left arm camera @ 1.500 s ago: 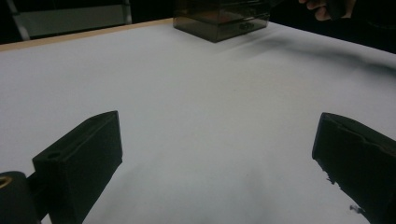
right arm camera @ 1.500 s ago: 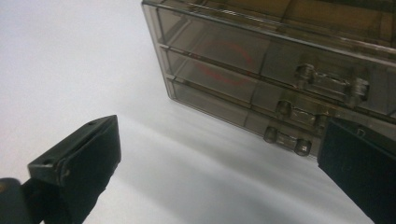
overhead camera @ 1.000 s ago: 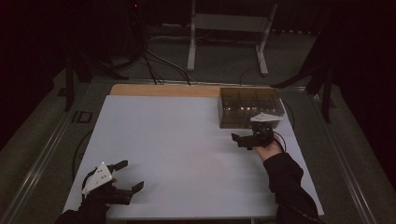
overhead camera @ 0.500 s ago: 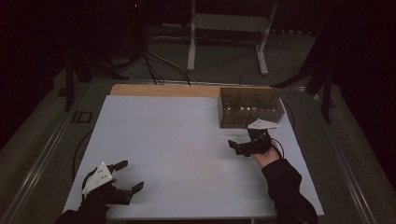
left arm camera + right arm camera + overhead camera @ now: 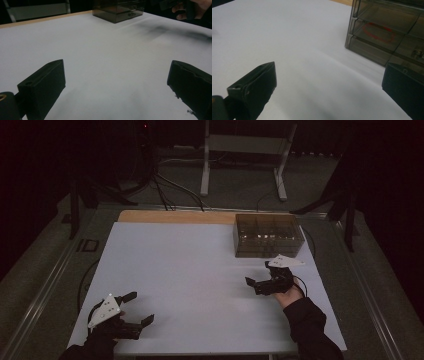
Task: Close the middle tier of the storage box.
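resting low at the near left corner of the table [image 5: 200, 270], left gripper [image 5: 137, 309] aimed up and right across the white top, grey plate [image 5: 104, 310] uppermost, jaws spread wide with nothing between them. seen the same in the left gripper view: left gripper [image 5: 116, 85] gaping over bare white surface, one jaw at each lower corner. held at the right side of the table, right gripper [image 5: 254, 285] pointed left, wrist bent, dark sleeve [image 5: 312, 327] running in from the bottom edge, hand [image 5: 290, 295] wrapped around the grip. jaws parted there too, empty, hovering just in front of the box [image 5: 268, 235] without touching it. in the right gripper view, right gripper [image 5: 328, 87] wide open above the table, box [image 5: 387, 32] near at upper right, its smoky drawers stacked, a red ring [image 5: 380, 32] showing through one drawer front.

cut off at the bottom of the high view: left forearm, most of the left hand under the plate. right jaw in both gripper views clipped by the frame edge. box contents dim in the high view, a few pale glints inside, not identifiable. small pale item at the drawer's right edge in the right gripper view too blurred to name. far hand [image 5: 192, 8] in the left gripper view cropped at the top corner. room beyond the table dark, hard to read.
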### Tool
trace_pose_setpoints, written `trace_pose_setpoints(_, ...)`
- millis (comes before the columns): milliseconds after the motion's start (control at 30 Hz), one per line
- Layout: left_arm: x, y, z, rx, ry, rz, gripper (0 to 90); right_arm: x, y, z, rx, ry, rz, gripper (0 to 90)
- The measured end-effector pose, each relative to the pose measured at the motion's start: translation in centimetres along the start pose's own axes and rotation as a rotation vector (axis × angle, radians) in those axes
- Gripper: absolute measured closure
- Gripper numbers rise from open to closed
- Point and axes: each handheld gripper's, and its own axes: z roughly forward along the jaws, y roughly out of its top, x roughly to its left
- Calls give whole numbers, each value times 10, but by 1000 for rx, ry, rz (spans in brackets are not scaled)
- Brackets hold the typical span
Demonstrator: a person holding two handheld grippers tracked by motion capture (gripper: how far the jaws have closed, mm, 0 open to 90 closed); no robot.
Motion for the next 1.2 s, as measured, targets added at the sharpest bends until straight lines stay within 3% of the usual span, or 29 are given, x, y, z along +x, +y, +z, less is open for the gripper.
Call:
trace_pose_setpoints(333,0,0,0,-3,0,-2,33,9,-16,-7,5,2,-57,0)
trace_pose_setpoints(700,0,1,0,-6,-1,-4,33,15,-33,-23,-18,31,-56,0)
trace_pose_setpoints(1200,0,0,1,-3,-3,-3,33,12,-58,-42,-2,13,-64,0)
